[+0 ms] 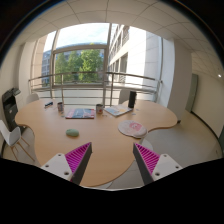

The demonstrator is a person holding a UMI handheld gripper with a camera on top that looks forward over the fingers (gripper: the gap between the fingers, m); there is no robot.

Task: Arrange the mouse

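Note:
A small green object [72, 132], which may be the mouse, lies on the wooden table [100, 135], well beyond my left finger. A round, pale pink pad [132, 128] lies further right on the table, beyond my right finger. My gripper [112, 152] is held high above the table's near edge. Its fingers, with magenta pads [77, 160], are wide apart with nothing between them.
At the table's far side lie a flat book or tablet [80, 113], an open laptop-like item [118, 110], two cups [59, 106] and a dark upright speaker [131, 99]. A white chair [12, 136] stands at the left. Big windows with a railing lie behind.

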